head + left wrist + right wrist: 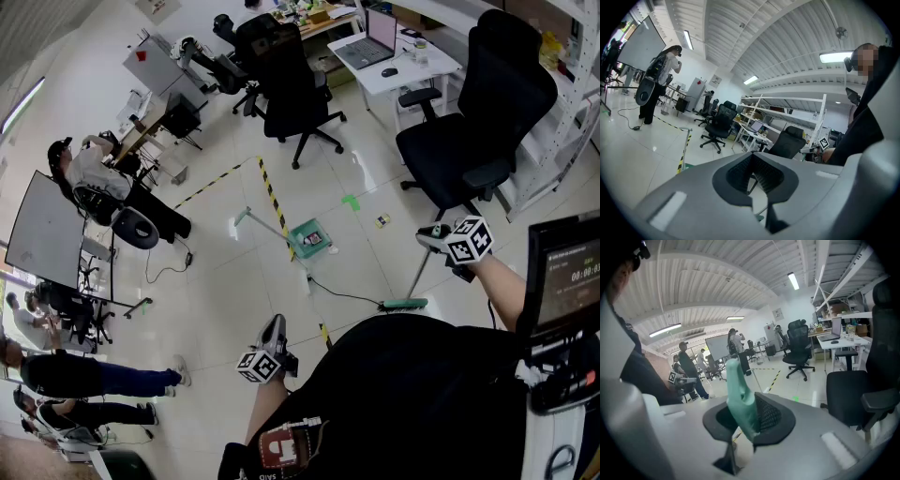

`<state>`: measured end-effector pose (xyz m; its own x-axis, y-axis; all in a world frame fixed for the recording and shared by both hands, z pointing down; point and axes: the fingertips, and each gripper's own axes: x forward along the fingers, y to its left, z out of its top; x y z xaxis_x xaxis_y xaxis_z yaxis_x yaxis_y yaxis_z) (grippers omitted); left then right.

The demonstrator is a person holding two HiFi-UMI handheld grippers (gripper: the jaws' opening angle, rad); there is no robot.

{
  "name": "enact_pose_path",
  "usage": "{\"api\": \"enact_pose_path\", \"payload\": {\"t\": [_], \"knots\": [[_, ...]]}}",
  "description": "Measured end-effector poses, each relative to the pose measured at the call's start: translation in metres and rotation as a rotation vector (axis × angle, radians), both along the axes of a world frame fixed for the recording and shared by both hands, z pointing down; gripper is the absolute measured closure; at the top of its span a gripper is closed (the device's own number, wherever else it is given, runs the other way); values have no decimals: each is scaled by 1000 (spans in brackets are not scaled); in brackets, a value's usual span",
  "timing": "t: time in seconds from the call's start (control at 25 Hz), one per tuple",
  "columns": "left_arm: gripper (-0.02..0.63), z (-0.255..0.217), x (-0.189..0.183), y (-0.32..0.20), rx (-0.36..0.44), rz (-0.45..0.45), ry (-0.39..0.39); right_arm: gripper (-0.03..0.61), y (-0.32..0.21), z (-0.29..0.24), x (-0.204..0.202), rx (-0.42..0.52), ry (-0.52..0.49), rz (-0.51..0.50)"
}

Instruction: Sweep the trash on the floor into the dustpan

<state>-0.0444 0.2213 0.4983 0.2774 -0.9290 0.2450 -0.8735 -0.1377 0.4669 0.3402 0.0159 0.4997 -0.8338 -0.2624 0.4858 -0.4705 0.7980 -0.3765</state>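
A green dustpan stands on the white floor by the striped tape, with some trash in it, and its long handle leans up to the left. A small scrap of trash lies to its right. The broom's green head rests on the floor. Its thin pole rises to my right gripper, which is shut on the green grip between the jaws. My left gripper hangs low near my body, well short of the dustpan, with its jaws shut on nothing.
A black office chair stands close on the right, and another farther back. A white desk carries a laptop. A thin cable runs over the floor to the broom head. People are at the left, and a screen at the right edge.
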Motion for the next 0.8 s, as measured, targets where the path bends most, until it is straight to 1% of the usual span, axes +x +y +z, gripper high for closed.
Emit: {"api": "enact_pose_path", "payload": {"t": [0.2, 0.4, 0.48, 0.6, 0.72, 0.8], "knots": [[615, 7, 16, -5, 4, 2, 1, 532, -13, 8, 5, 19, 19, -35], [615, 15, 7, -8, -10, 0, 6, 532, -22, 12, -8, 22, 41, -56], [615, 20, -3, -15, -7, 5, 17, 532, -28, 12, -17, 27, 52, -56], [615, 29, -24, -36, 12, 26, 51, 534, -45, 11, -35, 40, 74, -23], [615, 36, -53, -67, 47, 63, 81, 534, -65, 12, -58, 49, 105, 23], [615, 43, -76, -90, 62, 105, 84, 534, -79, 12, -75, 58, 131, 56]]}}
